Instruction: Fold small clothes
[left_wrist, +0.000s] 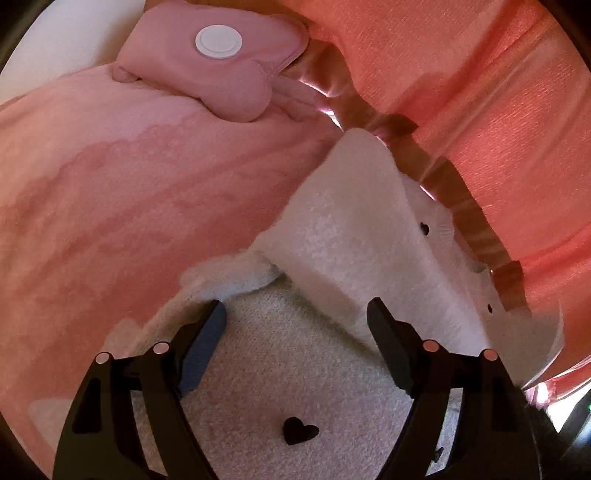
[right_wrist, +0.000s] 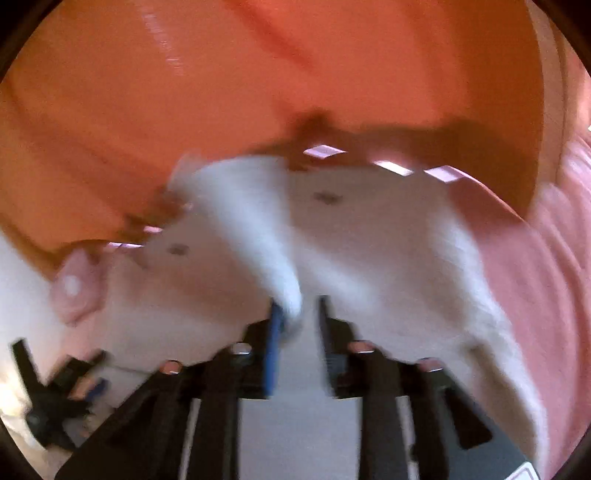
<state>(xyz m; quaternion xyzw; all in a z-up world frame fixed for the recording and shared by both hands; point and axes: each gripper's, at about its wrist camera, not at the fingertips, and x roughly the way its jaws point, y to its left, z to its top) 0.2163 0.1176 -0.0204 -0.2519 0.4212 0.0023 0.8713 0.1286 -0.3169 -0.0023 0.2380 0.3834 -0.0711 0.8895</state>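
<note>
Right up against the left wrist lens sits the left gripper (left_wrist: 295, 314), jaws spread wide with nothing pinched between them, just hanging over a cream knit garment (left_wrist: 280, 398) dotted with little black hearts (left_wrist: 298, 435). Going left to right there: a pink fuzzy blanket (left_wrist: 129, 192) takes up the whole left side, with a pink plush pouch (left_wrist: 221, 70) carrying a white round disc (left_wrist: 218, 41) lying on it further back. Then comes the cream garment, one part of it folded over into a thick flap (left_wrist: 354, 236). Beyond that is a shiny scalloped edge (left_wrist: 461, 199), and an orange-red fabric (left_wrist: 498, 110) fills the right. The right wrist view is pretty blurry. At its far left you can spot the other tool, then the same cream garment (right_wrist: 388, 240) spread across the middle. The right gripper (right_wrist: 299, 314) has its jaws fairly close together, and a white fold of the garment (right_wrist: 258, 221) runs down against the blue pad (right_wrist: 273, 350). Whether it's actually clamped, can't tell through the smear. Pink blanket (right_wrist: 535, 277) on the right.
</note>
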